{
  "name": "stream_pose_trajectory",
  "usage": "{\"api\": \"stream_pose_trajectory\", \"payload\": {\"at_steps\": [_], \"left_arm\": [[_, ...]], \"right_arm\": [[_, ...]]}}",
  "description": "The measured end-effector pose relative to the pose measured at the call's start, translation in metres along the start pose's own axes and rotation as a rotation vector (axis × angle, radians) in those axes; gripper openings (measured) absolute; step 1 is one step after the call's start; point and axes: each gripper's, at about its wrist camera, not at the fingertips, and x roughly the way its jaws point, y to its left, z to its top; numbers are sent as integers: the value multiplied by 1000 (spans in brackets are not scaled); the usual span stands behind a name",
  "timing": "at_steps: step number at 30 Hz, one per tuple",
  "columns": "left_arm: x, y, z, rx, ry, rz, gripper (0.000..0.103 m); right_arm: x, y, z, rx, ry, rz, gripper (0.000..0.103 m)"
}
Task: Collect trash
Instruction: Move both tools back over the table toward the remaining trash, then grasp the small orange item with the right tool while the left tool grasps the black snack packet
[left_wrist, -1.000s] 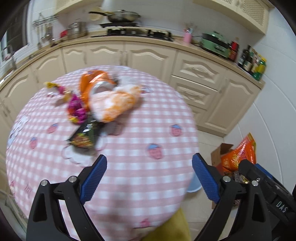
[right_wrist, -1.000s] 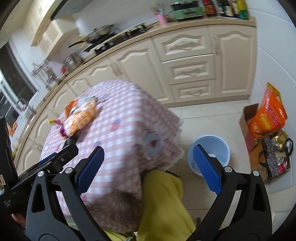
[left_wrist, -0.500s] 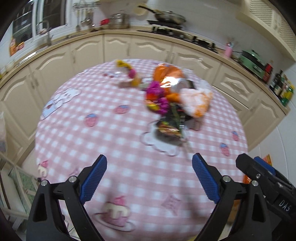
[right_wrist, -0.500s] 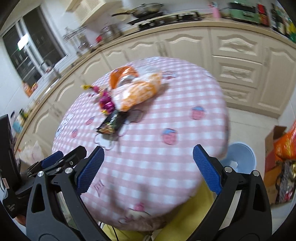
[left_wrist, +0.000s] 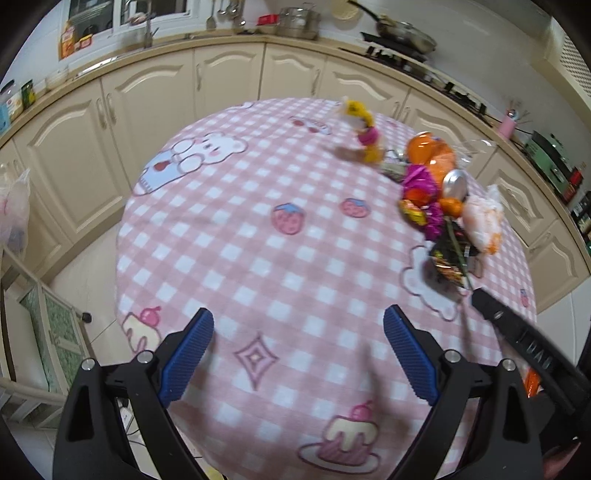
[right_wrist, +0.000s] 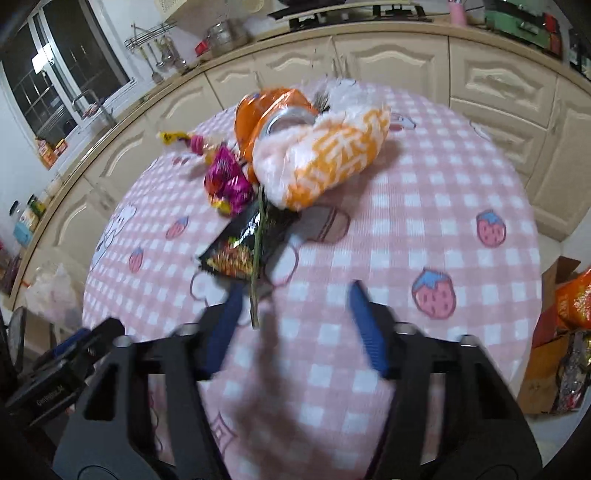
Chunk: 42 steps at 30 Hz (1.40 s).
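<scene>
The left gripper (left_wrist: 298, 356) is held over the near edge of the pink checked tablecloth (left_wrist: 258, 258), its jaws wide apart with nothing between them. The right gripper (right_wrist: 295, 325) is seen blurred; its jaws have just been closing and stand partly apart, only cloth between them. Just beyond its tips a green stem (right_wrist: 256, 254) lies across a black wrapper (right_wrist: 236, 247). Behind these, a pink wrapper (right_wrist: 227, 181), an orange-and-white bag (right_wrist: 332, 158) and an orange packet (right_wrist: 258, 110) are piled together. Cream cabinets (left_wrist: 155, 99) are seen behind the table.
</scene>
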Motion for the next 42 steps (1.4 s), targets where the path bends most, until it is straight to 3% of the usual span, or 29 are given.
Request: {"api": "stream_pose_trajectory", "payload": {"at_steps": [2, 6, 11, 20, 36, 42], "left_arm": [[4, 5, 0, -16, 12, 1, 91], [6, 9, 1, -28, 19, -10, 91], [5, 8, 1, -26, 15, -10, 91], [2, 1, 10, -32, 6, -16, 91], [-22, -52, 23, 58, -44, -84, 91], [-22, -74, 24, 114, -33, -108, 93]], "right_arm": [[6, -1, 5, 14, 17, 46, 30], [16, 7, 7, -29, 50, 45, 9], [11, 13, 8, -40, 13, 62, 5], [-33, 24, 36, -94, -133, 79, 4], [-93, 38, 95, -140, -316, 131, 4], [-135, 16, 98, -121, -416, 140, 4]]}}
